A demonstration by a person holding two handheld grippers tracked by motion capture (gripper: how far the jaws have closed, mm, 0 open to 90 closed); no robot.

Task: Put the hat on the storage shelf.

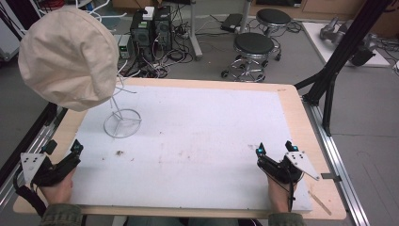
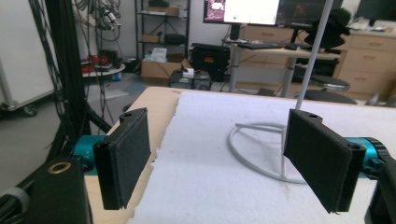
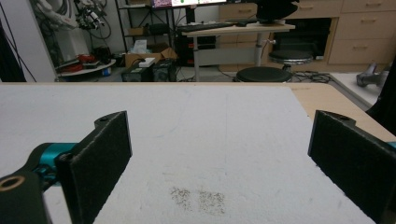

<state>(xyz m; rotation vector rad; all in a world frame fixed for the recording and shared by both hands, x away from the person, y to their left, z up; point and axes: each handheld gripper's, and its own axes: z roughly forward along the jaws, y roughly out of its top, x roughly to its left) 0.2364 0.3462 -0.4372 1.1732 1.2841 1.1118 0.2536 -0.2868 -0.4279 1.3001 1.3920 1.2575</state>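
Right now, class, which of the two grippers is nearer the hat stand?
The left gripper, at the mat's near left corner. The stand's wire ring base lies just ahead of its open jaws; the right gripper sits across the mat.

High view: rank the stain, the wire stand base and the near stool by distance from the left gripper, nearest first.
From the left gripper, at the table's near left corner:
1. Stain, a small dark mark on the white mat just to the gripper's right.
2. Wire stand base, the ring farther back on the left of the mat.
3. Near stool, on the floor beyond the table's far edge.
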